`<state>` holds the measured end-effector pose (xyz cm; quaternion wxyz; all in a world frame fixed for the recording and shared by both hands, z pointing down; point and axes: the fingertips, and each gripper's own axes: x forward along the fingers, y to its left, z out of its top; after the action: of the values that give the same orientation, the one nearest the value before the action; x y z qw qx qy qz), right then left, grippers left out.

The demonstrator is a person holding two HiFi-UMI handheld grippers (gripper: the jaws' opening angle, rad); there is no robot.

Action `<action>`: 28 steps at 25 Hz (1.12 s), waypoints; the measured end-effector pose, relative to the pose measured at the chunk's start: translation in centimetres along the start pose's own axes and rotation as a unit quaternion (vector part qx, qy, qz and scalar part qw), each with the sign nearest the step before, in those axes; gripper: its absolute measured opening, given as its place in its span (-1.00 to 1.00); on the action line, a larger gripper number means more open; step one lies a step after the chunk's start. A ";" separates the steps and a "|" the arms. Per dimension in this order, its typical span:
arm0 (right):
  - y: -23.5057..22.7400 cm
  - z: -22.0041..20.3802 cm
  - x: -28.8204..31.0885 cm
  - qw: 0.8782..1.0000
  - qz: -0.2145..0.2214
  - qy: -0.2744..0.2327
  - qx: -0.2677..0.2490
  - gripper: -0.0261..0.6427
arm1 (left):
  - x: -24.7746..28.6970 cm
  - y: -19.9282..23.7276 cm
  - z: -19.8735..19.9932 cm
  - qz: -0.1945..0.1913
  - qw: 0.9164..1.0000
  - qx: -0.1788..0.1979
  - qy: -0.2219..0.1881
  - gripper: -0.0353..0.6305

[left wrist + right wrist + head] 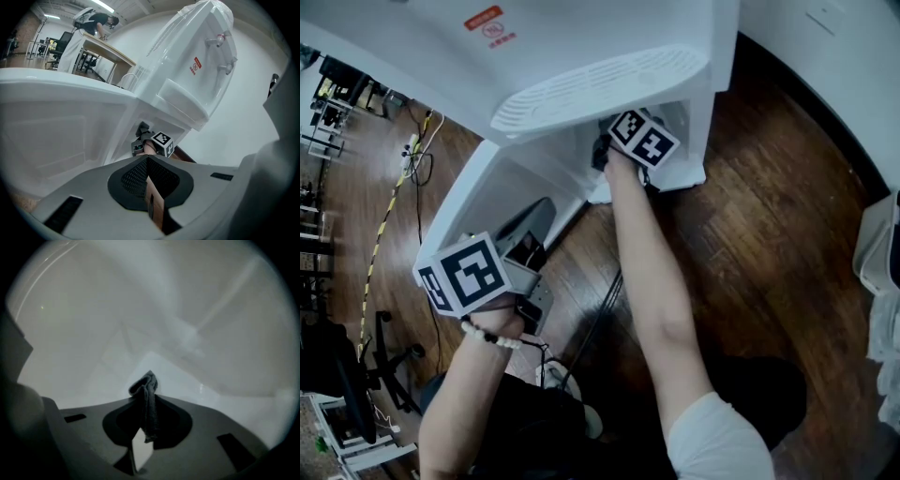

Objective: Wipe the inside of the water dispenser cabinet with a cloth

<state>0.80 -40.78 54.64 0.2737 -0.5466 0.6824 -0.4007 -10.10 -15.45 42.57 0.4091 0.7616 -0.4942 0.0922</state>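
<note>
- Right gripper [146,401] has its jaws closed tight on a dark grey cloth [144,385]; a bunched fold sticks up past the tips and a loose end hangs down between them.
- It is held deep inside the cabinet [154,310] of the water dispenser [609,56], with plain white walls on every side and a pale floor panel beyond the cloth. Whether the cloth touches a wall cannot be told.
- Left gripper [147,178] has its jaws drawn together with nothing between them; it hangs outside, near the person and left of the cabinet, beside the open door [497,192].
- A bead bracelet [492,336] sits on the left wrist.
- Above the cabinet opening juts a white drip tray [600,89], and higher up the dispenser carries a red label [487,21] and two taps [220,42].
- The dispenser stands on a dark wood floor [769,234], close to a white wall [797,37] at the far right.
- To the left, cables [417,155] trail across the floor, and an office chair [384,361] stands at the near left.
- Far off in the room a person [93,21] is at a desk [108,49].
</note>
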 end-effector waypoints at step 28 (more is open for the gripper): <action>-6.3 -2.6 -0.3 0.992 -0.088 0.036 0.086 -0.78 | -0.1 0.4 0.2 0.004 1.000 -0.005 -0.001 -0.91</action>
<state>2.05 -40.39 61.35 0.2589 -0.5642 0.6041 -0.4997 -10.56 -15.57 42.59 0.4116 0.7579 -0.4981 0.0904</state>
